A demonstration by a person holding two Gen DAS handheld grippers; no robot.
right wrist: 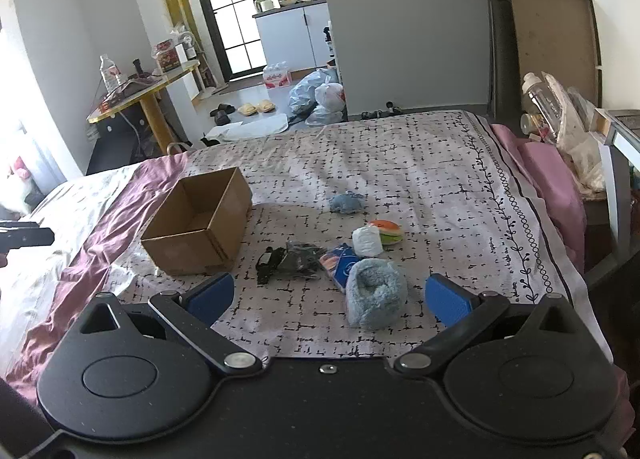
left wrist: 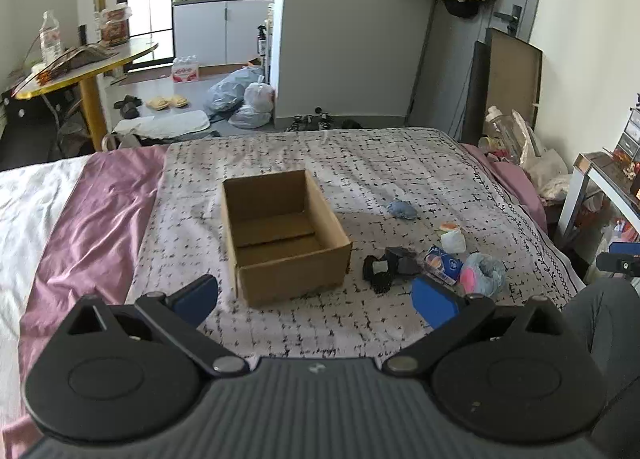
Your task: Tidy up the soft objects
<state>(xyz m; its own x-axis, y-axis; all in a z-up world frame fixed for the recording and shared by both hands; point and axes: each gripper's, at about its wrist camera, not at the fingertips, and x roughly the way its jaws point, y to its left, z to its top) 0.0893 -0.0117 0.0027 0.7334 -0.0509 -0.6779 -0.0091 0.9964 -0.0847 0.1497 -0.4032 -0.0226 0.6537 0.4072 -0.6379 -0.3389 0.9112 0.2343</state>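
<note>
An empty cardboard box (left wrist: 280, 235) (right wrist: 200, 227) stands open on the patterned bedspread. Right of it lie a black bundle (left wrist: 386, 265) (right wrist: 290, 259), a blue packet (left wrist: 442, 263) (right wrist: 340, 263), a white roll (left wrist: 454, 241) (right wrist: 366, 241), a burger-shaped squishy (right wrist: 386, 231), a small blue cloth (left wrist: 402, 209) (right wrist: 346, 203) and a fluffy blue-and-pink plush (left wrist: 482, 273) (right wrist: 374, 293). My left gripper (left wrist: 316, 299) hovers open just in front of the box. My right gripper (right wrist: 330, 297) hovers open around the near side of the plush, touching nothing.
A purple sheet (left wrist: 92, 227) covers the bed's left side. A round yellow-edged table (left wrist: 84, 67) stands beyond the bed at left. Bags and clutter (right wrist: 560, 115) crowd the bed's right edge beside a white side table (left wrist: 600, 179). A person's dark trouser leg (left wrist: 600, 323) is at right.
</note>
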